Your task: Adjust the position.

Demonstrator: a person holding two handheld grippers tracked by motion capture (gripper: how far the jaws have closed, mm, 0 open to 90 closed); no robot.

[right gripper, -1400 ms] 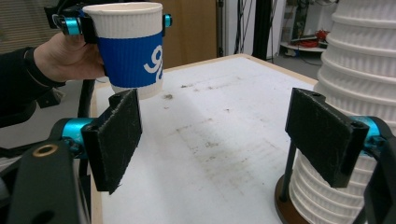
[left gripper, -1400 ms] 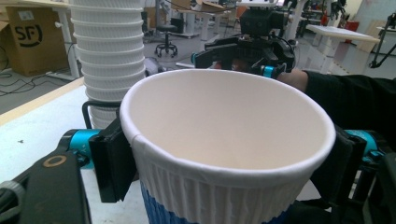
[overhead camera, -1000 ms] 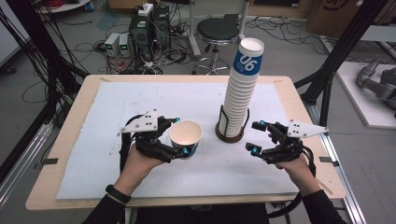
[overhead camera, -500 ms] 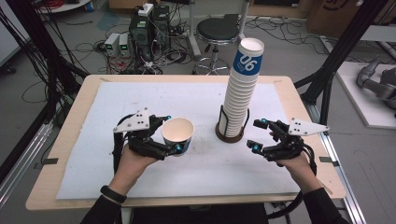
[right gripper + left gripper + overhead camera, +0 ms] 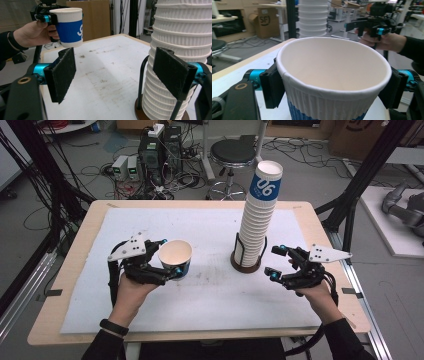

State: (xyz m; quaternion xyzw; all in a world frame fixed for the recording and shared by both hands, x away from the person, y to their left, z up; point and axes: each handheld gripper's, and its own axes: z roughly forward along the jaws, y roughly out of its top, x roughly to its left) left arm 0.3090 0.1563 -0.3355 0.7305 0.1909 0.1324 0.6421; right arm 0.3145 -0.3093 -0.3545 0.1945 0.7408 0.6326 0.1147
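My left gripper (image 5: 170, 256) is shut on a white paper cup with a blue band (image 5: 175, 258), upright and mouth up, left of the table's middle. In the left gripper view both pads (image 5: 270, 85) press the cup (image 5: 332, 75) just under its rim. The right gripper view shows this cup (image 5: 68, 27) held clear of the table. A tall stack of the same cups (image 5: 257, 215) stands in a black wire holder (image 5: 247, 265). My right gripper (image 5: 274, 261) is open just right of the holder; between its pads (image 5: 62, 75) I see bare mat, with the stack (image 5: 180, 50) beside the right pad.
A white mat (image 5: 210, 295) covers the wooden table (image 5: 325, 245). A black stool (image 5: 232, 155) and computer boxes (image 5: 160, 150) stand on the floor beyond the far edge. Black frame posts (image 5: 350, 205) rise at the right. The other hand's gripper (image 5: 372, 25) shows behind the cup.
My left hand has carried the cup to the left, away from the stack. The right hand has stayed where it was.
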